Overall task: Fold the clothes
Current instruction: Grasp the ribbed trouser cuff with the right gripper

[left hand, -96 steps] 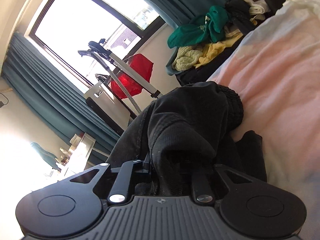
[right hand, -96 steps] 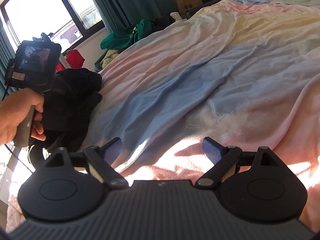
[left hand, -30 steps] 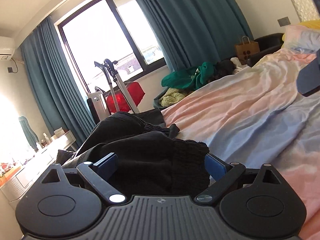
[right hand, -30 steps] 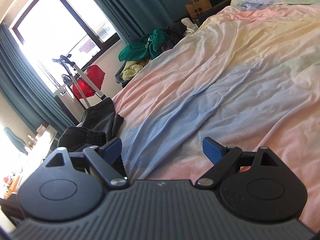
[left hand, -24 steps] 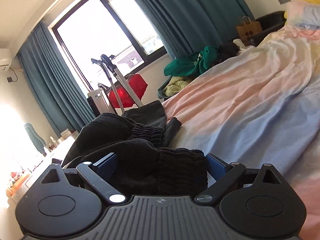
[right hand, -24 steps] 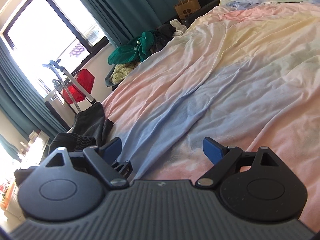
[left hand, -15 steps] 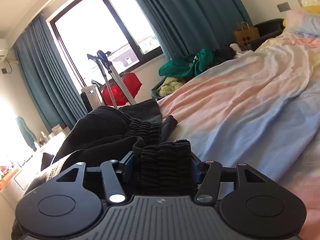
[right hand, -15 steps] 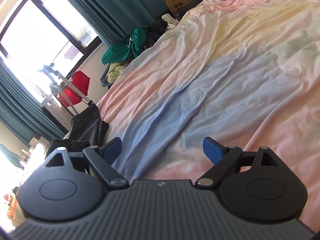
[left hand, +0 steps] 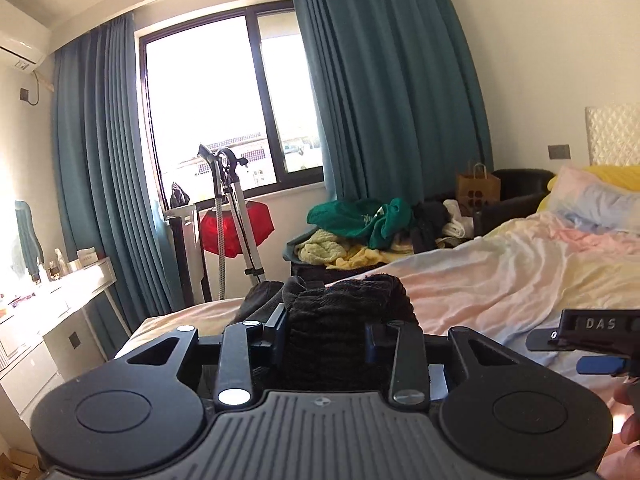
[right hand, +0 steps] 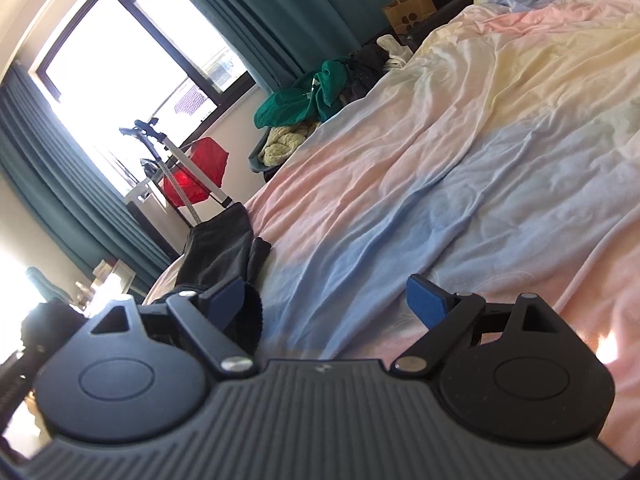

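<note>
The left tongs [left hand: 326, 330] have just closed onto the black garment's ribbed band [left hand: 348, 304] and lifted it.

Left wrist view: black garment [left hand: 344, 312] bunched between the pads of the left gripper [left hand: 326, 338], jaws just closing on it; the rest of it drops behind the gripper body, shape not readable. Right gripper [left hand: 592, 340] cut by the right edge; only one blue pad and a bracket show. A hand [left hand: 628, 424] clipped at the lower right corner.

Right wrist view: garment's near end by the bed's [right hand: 460, 184] left edge is hidden behind the left finger [right hand: 224, 300]. Items on the shelf [right hand: 108, 276] at far left overexposed, unidentifiable.
</note>
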### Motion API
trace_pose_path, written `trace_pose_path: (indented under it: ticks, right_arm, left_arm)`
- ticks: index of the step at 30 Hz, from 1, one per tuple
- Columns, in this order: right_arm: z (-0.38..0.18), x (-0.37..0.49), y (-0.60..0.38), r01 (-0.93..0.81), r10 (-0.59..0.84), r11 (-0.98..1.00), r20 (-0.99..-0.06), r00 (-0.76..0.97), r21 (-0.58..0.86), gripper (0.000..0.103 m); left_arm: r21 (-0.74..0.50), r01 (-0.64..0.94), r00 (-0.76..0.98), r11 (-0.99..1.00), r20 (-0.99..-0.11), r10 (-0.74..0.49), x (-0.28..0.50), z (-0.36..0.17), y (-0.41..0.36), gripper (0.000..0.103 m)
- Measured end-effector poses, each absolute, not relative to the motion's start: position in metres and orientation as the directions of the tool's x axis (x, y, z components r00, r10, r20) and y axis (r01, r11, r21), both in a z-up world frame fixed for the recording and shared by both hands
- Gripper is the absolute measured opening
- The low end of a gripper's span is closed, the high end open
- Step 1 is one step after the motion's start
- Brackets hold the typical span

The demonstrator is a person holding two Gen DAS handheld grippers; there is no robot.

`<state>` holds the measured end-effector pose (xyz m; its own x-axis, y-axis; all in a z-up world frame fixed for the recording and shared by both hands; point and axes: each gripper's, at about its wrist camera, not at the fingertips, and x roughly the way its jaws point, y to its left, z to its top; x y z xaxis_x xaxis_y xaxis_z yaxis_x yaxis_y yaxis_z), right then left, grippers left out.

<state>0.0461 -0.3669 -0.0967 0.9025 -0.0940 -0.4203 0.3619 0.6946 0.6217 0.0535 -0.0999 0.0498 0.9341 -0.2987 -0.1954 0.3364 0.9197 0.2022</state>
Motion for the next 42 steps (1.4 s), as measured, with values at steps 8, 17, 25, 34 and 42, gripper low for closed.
trace_pose_path:
  ticks: [8, 17, 25, 34, 42]
  right_arm:
    - [-0.083, 0.041, -0.335, 0.194, 0.077, 0.775, -0.394, 0.916, 0.602, 0.090]
    - [-0.079, 0.053, -0.302, 0.121, 0.175, 0.845, -0.484, 0.858, 0.521, 0.090]
    - [-0.107, 0.067, -0.238, 0.114, 0.102, 0.958, -0.685, 0.721, 0.262, 0.088]
    - [-0.129, 0.104, -0.248, 0.174, 0.149, 0.882, -0.610, 0.778, 0.438, 0.078]
    - [-0.137, 0.117, -0.226, 0.070, 0.186, 0.904, -0.535, 0.824, 0.421, 0.042]
  left_arm:
    - [0.048, 0.196, 0.953, 0.979, -0.243, -0.179, 0.035, 0.058, 0.038, 0.023]
    - [-0.136, 0.092, 0.909, 0.987, -0.393, -0.138, 0.068, 0.004, 0.137, 0.014]
    - [-0.179, 0.099, 0.907, 0.979, -0.389, -0.163, 0.075, -0.012, 0.143, 0.016]
    - [-0.221, 0.108, 0.905, 0.969, -0.381, -0.188, 0.074, -0.015, 0.143, 0.022]
    - [-0.215, 0.118, 0.904, 0.969, -0.382, -0.195, 0.069, -0.011, 0.141, 0.033]
